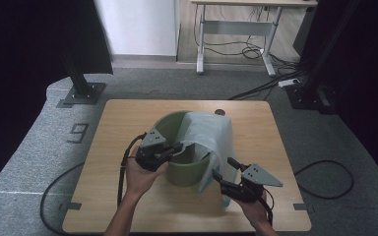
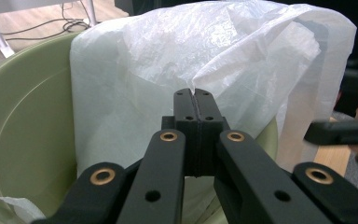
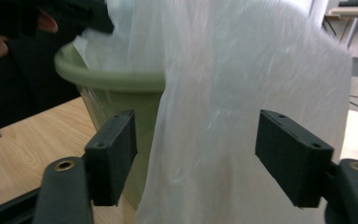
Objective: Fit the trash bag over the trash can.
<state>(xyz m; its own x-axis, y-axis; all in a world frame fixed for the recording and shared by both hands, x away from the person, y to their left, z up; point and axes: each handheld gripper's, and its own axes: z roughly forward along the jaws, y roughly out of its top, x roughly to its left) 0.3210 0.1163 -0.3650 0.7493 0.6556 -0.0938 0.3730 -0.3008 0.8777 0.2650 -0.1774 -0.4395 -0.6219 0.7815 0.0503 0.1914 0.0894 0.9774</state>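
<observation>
A pale green bucket stands in the middle of the wooden table. A thin white plastic bag drapes over its right rim and hangs down outside. My left gripper reaches over the near left rim and is shut on a fold of the bag's edge; in the left gripper view its jaws pinch the bag above the bucket. My right gripper is low at the bucket's right, open. In the right gripper view the hanging bag lies between its spread jaws, untouched, beside the bucket.
A small dark round thing lies at the table's far edge. Black frame posts stand on the carpet at both far corners. Cables trail on the floor, and a white desk stands behind.
</observation>
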